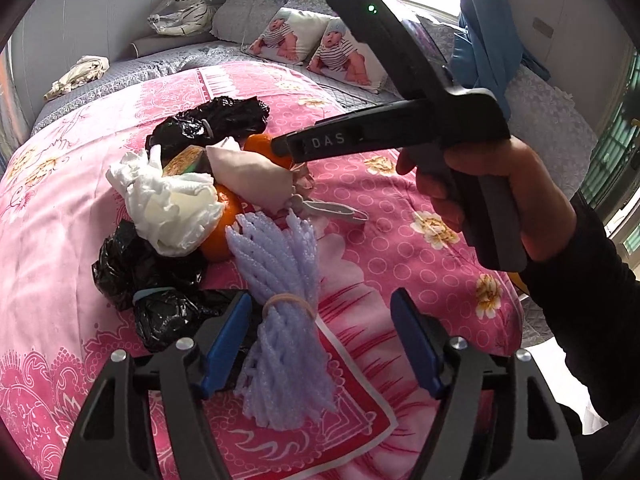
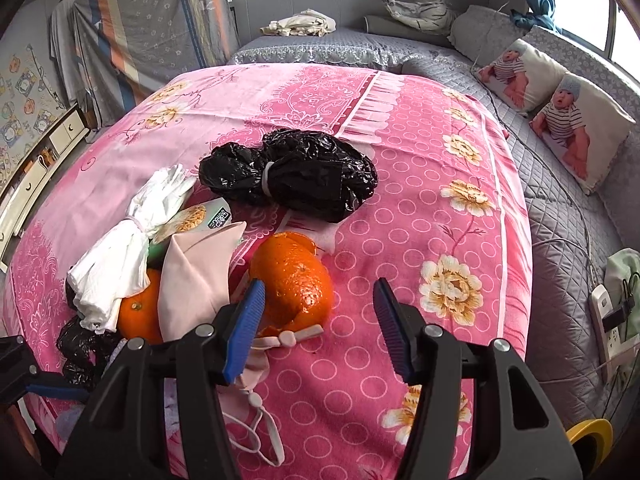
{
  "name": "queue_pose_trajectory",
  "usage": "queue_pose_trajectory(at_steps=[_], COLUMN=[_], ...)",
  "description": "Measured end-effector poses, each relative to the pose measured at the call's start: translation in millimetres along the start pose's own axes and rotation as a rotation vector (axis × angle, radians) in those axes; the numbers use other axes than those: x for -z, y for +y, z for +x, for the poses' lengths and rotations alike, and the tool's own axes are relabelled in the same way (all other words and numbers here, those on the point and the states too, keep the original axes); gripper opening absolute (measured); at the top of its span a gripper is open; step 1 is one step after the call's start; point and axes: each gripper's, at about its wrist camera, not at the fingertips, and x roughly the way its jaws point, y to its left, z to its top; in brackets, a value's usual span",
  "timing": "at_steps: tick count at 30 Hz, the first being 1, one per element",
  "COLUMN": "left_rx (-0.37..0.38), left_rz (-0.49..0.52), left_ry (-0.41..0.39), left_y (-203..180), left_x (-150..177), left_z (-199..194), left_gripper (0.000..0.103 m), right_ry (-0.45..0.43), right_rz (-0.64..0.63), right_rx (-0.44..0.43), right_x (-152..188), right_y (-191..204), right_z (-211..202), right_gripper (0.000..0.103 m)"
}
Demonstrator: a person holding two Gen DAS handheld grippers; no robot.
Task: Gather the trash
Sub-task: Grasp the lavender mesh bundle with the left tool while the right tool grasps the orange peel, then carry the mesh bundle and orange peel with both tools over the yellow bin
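Black plastic, crumpled and banded, sits farthest toward the left edge of the pink bedspread (image 1: 400, 216), and I read that black bag bundle (image 1: 136, 264) as trash tied up so it lifts in one piece; beside it a white bag bundle (image 1: 168, 204) leans over an orange (image 1: 218, 236), so the whole heap is crowded together near the bedspread's front edge. My left gripper (image 1: 320, 344) hangs over the lilac foam netting (image 1: 280, 320), a sleeve cinched by a rubber band (image 1: 288, 302); its jaws stand apart, the netting lying by the left pad, nothing pinched, which I judge as lining up for a grasp at the banded waist. Moving right, a pink face mask (image 2: 196, 280) drapes across the pile. My right gripper (image 2: 318, 330) is released too, jaws spread with a peeled-looking orange (image 2: 294, 280) just ahead of the left pad and bare bedspread between them. Beyond, toward the far edge, another black bag bundle (image 2: 288, 172) lies well apart, waiting its turn
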Motion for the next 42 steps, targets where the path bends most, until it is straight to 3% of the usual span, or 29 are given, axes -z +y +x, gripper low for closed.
queue_pose_trajectory(at_steps=[3, 5, 8, 15, 19, 23, 33, 42], left_rx=[0.000, 0.006, 0.007, 0.018, 0.025, 0.032, 0.046, 0.014], left_rz=[-0.020, -0.040, -0.054, -0.065, -0.070, -0.066, -0.073, -0.078], left_ry=[0.033, 0.054, 0.073, 0.072, 0.071, 0.053, -0.008, -0.037], left_y=[4, 8, 10, 11, 11, 11, 12, 13], left_x=[0, 0, 1, 0, 1, 2, 6, 4], left_z=[11, 18, 26, 28, 25, 14, -20, -35], left_gripper=[0.058, 0.043, 0.028, 0.026, 0.025, 0.025, 0.025, 0.025], right_ry=[0.011, 0.017, 0.024, 0.059, 0.065, 0.051, -0.037, -0.102], right_rz=[-0.018, -0.007, 0.004, 0.012, 0.032, 0.040, 0.106, 0.178], right_rx=[0.011, -0.005, -0.030, -0.059, -0.077, -0.047, -0.033, -0.106], right_x=[-2, -4, -6, -10, -11, -9, 1, 15], right_y=[3, 2, 1, 7, 8, 5, -15, -25], right_z=[4, 7, 12, 27, 29, 21, -29, -77], right_gripper=[0.054, 0.054, 0.055, 0.054, 0.039, 0.035, 0.034, 0.034])
